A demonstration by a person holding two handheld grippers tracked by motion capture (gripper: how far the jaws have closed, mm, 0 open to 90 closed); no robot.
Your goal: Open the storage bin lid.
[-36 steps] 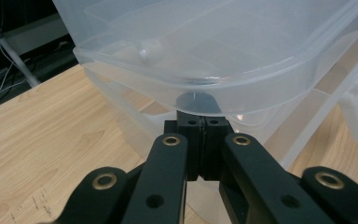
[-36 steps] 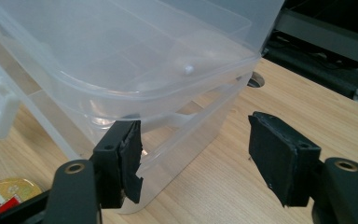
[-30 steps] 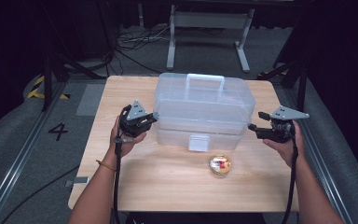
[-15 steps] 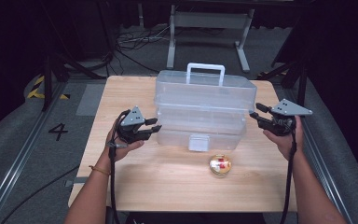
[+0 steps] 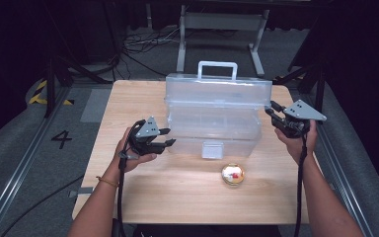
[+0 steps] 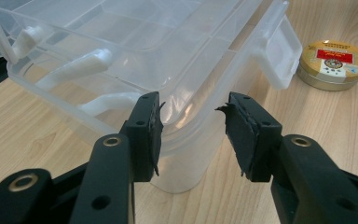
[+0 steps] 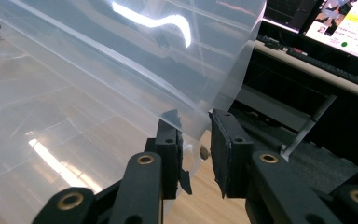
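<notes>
Lid-opening step: right gripper (image 5: pixel 275 114), jaws just narrowed, pinches the lid (image 5: pixel 217 90) edge of the box (image 5: pixel 212 129) mid-table; left gripper (image 5: pixel 168 138), jaws just widening, brackets its corner untouched; next, swing lid back.

The high view is soft and slightly grainy: the wooden surface (image 5: pixel 187 197) is evenly lit from overhead while the floor and background fall into deep dark. Shadows under the clear box (image 5: pixel 212 116) are faint. In the right gripper view, bright white glare streaks across the lid (image 7: pixel 121 70). Both gripper views are sharp up close, with wide-angle bending toward the edges.
</notes>
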